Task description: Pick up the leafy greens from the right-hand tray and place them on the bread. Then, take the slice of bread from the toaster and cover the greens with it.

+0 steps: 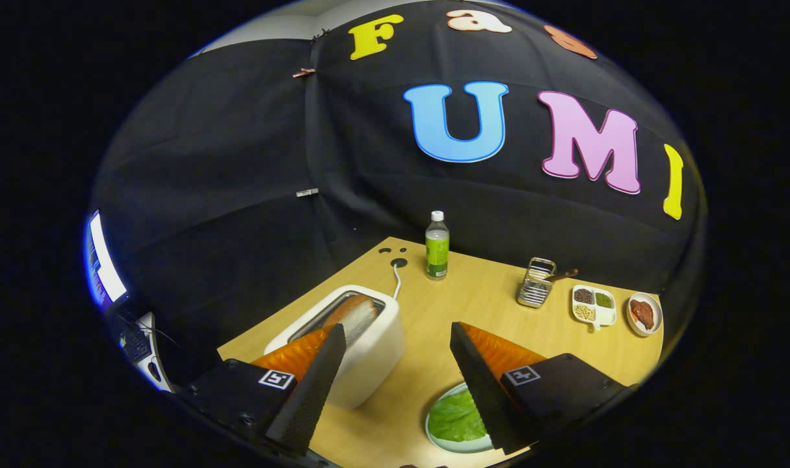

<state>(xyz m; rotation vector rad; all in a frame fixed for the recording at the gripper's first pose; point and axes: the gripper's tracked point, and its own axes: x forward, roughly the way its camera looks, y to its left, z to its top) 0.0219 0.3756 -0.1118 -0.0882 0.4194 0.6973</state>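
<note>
Bread slice point(354, 315) upright in toaster point(362, 351), long axis receding, hand-held gripper point(398, 383) wide, empty

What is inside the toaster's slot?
A bread slice stands in the white toaster, its top showing. Its lower part is hidden. The open tool holds nothing.

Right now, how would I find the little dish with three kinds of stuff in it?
Start at the wooden table and go to its far side, well beyond the open fingers of the hand-held gripper. There, between the metal rack and the round bowl of reddish food, sits the white divided dish. No other dish is split into three compartments, each filled differently.
</note>
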